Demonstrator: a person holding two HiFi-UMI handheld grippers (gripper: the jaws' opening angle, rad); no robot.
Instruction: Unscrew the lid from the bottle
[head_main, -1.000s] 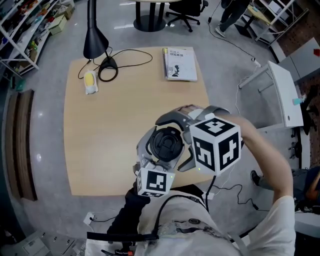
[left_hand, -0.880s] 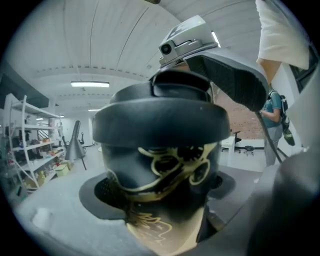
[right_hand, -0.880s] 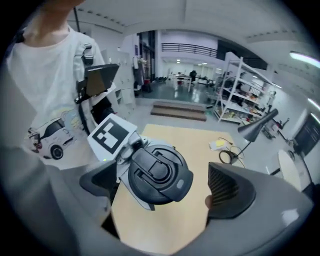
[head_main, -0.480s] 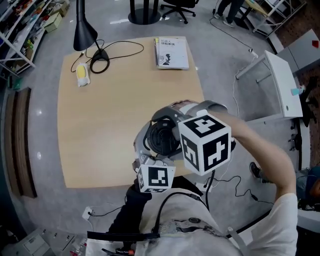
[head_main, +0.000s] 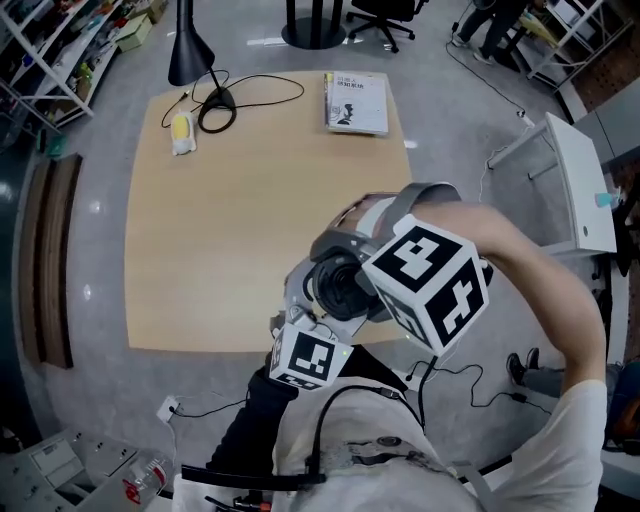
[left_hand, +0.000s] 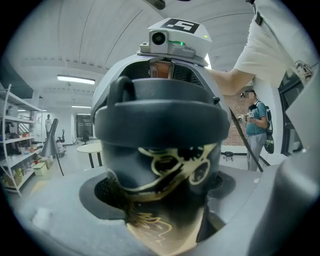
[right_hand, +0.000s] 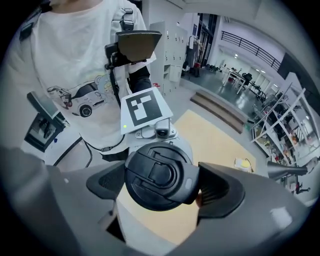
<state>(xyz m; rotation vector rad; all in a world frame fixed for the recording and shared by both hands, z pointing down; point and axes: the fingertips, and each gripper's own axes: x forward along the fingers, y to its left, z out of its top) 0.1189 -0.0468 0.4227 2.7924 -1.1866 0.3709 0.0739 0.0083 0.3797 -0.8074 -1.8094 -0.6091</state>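
A dark bottle (left_hand: 160, 200) with gold drawings is held up in front of the person's chest, above the table's near edge. My left gripper (left_hand: 160, 195) is shut on its body, a pad on each side. The black lid (right_hand: 157, 175) with its flip handle sits on top of the bottle. My right gripper (right_hand: 159, 182) is shut on the lid, with its pads (right_hand: 212, 187) against the rim left and right. In the head view the lid (head_main: 338, 288) shows between the left gripper (head_main: 318, 310) and the right gripper (head_main: 350, 262); the bottle's body is hidden.
A wooden table (head_main: 220, 200) lies ahead, with a black lamp (head_main: 190, 50) and its cable, a yellow thing (head_main: 181, 132) and a book (head_main: 357, 100) along its far side. A white side table (head_main: 570, 170) stands to the right. Shelves line the left wall.
The right gripper's jaws have come in around the lid, and its marker cube has tilted and dropped slightly. The bottle and left gripper have stayed roughly in place.
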